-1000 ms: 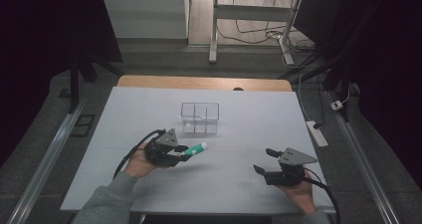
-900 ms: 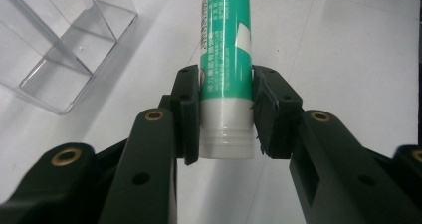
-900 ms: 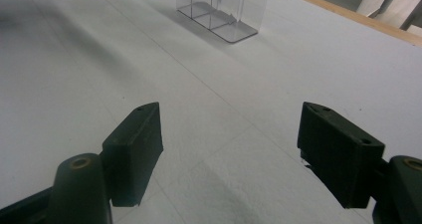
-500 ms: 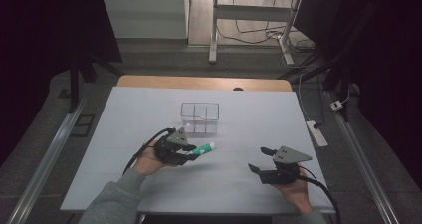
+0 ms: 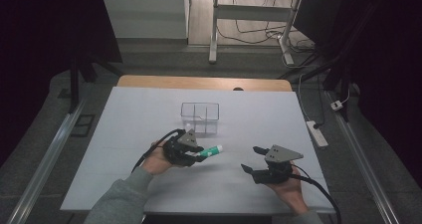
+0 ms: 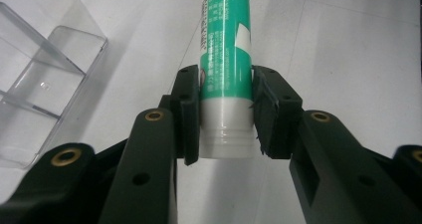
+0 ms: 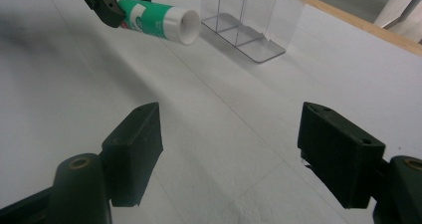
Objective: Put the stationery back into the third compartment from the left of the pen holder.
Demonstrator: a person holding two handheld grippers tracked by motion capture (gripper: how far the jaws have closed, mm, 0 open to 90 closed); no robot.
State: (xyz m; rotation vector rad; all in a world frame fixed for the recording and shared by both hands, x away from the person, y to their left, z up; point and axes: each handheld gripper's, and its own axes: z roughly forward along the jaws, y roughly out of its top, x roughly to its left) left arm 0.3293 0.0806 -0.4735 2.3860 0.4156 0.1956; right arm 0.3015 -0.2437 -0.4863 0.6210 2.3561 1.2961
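White tabletop (image 5: 124, 134) is carrying a clear divided plastic box (image 5: 200, 115), near which the left gripper (image 5: 195, 154) is pinching a green-and-white tube (image 5: 213, 150) above the surface, probably for boxing, while the right gripper (image 5: 251, 159) is idling spread.

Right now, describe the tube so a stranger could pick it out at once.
Start at the white table and find the clear box near its middle. Just in front of the box, the left gripper holds the tube sideways, above the table. It is the one green thing there, with a white end.
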